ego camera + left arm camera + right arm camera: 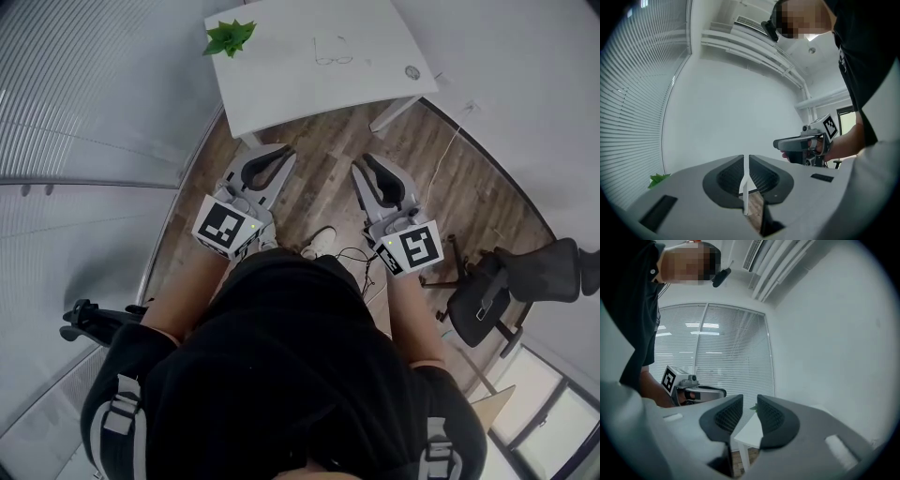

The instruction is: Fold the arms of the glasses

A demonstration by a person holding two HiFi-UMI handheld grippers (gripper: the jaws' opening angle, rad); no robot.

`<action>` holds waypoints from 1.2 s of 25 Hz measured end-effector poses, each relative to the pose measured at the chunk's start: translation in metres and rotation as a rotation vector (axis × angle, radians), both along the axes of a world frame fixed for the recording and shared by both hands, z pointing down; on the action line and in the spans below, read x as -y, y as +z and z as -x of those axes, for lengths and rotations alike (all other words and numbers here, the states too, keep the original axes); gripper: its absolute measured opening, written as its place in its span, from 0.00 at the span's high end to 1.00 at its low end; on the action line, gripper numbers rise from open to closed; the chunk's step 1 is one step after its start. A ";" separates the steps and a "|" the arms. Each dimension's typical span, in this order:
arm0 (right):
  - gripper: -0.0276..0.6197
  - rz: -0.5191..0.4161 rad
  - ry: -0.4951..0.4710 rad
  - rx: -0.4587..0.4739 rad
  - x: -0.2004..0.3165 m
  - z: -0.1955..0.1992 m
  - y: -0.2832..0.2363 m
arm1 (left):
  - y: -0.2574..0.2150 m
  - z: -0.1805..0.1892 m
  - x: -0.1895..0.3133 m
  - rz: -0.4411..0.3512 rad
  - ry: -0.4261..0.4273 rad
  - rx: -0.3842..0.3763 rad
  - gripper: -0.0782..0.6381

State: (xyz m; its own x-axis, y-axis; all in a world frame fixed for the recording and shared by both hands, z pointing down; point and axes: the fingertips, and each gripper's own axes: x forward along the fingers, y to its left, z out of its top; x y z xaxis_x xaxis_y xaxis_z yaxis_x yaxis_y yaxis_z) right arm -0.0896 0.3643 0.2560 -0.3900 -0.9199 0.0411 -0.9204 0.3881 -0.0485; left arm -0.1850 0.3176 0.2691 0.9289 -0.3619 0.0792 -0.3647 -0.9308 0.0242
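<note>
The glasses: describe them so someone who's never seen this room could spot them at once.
Look at the white table standing on the wood floor ahead of the person. Near its middle lie the glasses, between the green plant and a small round disc; they are the only thin dark wire outline.

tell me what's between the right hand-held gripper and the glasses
Head view: nothing in the way, just wood floor, then the table edge and bare white top between the right hand-held gripper and the glasses.

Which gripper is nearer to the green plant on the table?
Left. The left gripper hovers short of the table on the side with the green plant; the right gripper hovers further across, by the opposite front corner.
</note>
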 end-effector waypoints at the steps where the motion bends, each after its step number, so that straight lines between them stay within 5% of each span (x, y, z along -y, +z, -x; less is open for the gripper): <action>1: 0.78 0.005 -0.004 -0.002 0.000 -0.002 0.001 | 0.001 -0.002 0.000 0.000 -0.005 0.000 0.85; 9: 0.54 0.021 -0.036 -0.005 -0.002 -0.019 0.004 | 0.003 -0.023 -0.007 0.013 -0.003 0.001 0.51; 30: 0.49 0.028 -0.079 0.006 -0.022 -0.094 0.018 | 0.009 -0.094 -0.033 0.006 -0.070 0.035 0.48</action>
State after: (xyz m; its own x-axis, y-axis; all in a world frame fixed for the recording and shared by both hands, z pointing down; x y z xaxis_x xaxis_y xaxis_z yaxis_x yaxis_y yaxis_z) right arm 0.0043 0.3865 0.2743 -0.4613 -0.8849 0.0638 -0.8868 0.4575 -0.0656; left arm -0.0909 0.3509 0.2778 0.8979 -0.4253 0.1133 -0.4297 -0.9028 0.0164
